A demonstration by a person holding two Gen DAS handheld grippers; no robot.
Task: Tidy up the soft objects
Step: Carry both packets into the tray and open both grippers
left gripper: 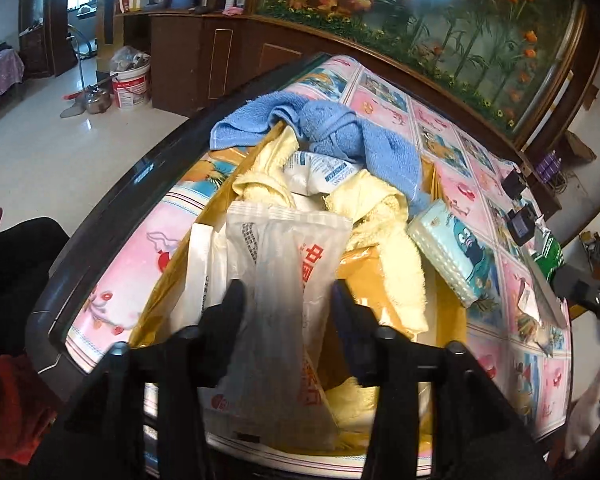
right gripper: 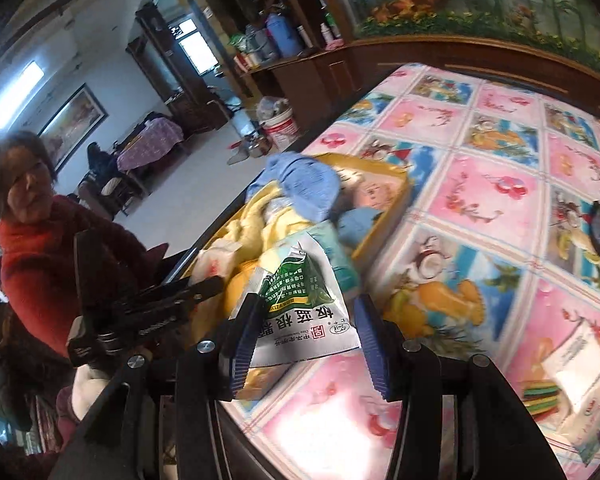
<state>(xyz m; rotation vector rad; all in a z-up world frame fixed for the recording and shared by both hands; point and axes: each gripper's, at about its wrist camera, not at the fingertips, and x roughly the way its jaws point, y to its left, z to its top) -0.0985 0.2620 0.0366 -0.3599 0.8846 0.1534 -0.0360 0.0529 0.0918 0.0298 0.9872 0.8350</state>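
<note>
— Why hold both packets over the yellow box (left gripper: 364, 272)?
— To drop them in. My left gripper (left gripper: 288, 296) pinched the clear bag (left gripper: 284, 264); my right gripper (right gripper: 306, 316) looked clamped on the green sachet (right gripper: 300, 300).

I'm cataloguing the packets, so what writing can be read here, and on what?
"中": red print on the clear plastic bag between the left gripper fingers; its other print is unreadable.
"板蓝根": upside down on the green-and-silver sachet between the right gripper fingers; small print blurred.
White pouch: too small.

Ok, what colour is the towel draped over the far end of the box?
Light blue towel; the left wrist view shows it best.
</note>
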